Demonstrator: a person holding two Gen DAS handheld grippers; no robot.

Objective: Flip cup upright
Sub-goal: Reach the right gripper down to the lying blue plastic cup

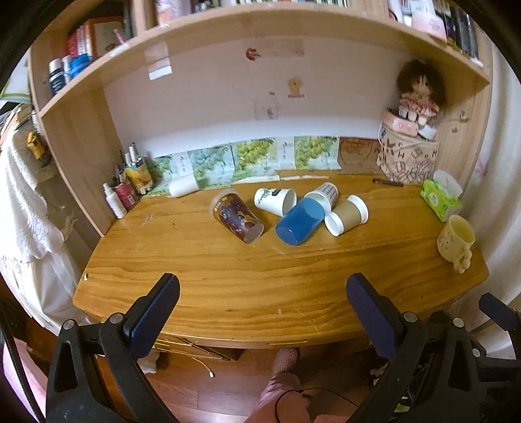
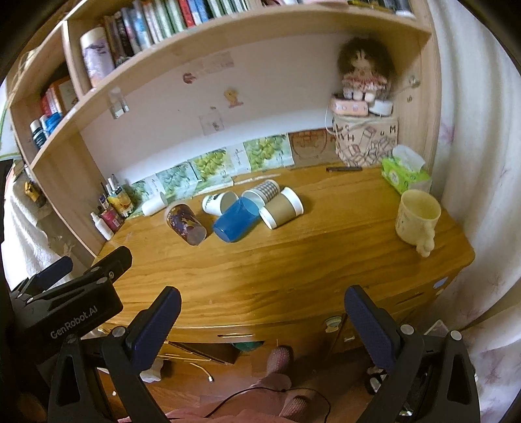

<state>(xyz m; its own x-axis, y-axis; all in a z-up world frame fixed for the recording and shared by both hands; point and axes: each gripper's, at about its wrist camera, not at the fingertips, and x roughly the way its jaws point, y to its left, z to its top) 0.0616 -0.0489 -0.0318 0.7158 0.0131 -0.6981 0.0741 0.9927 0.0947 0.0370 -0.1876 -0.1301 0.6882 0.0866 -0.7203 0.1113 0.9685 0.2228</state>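
Observation:
Several cups lie on their sides at the middle back of the wooden desk [image 1: 247, 279]: a dark patterned cup [image 1: 237, 217], a white paper cup [image 1: 275, 200], a blue plastic cup [image 1: 300, 222], a checked cup [image 1: 324, 192] and a brown paper cup [image 1: 346, 218]. The right wrist view shows them too, the blue cup [image 2: 236, 220] foremost. A cream mug [image 1: 456, 239] stands upright at the right edge. My left gripper [image 1: 262, 288] is open and empty above the desk's front edge. My right gripper [image 2: 262, 301] is open and empty, also at the front edge, far from the cups.
A white cup [image 1: 183, 186] lies at the back left near bottles and pens [image 1: 128, 185]. A green tissue pack [image 1: 439, 197], a patterned box [image 1: 407, 156] with a doll [image 1: 420, 94] stand back right. A shelf [image 1: 228, 29] overhangs the desk. The left gripper's body [image 2: 65, 293] shows in the right view.

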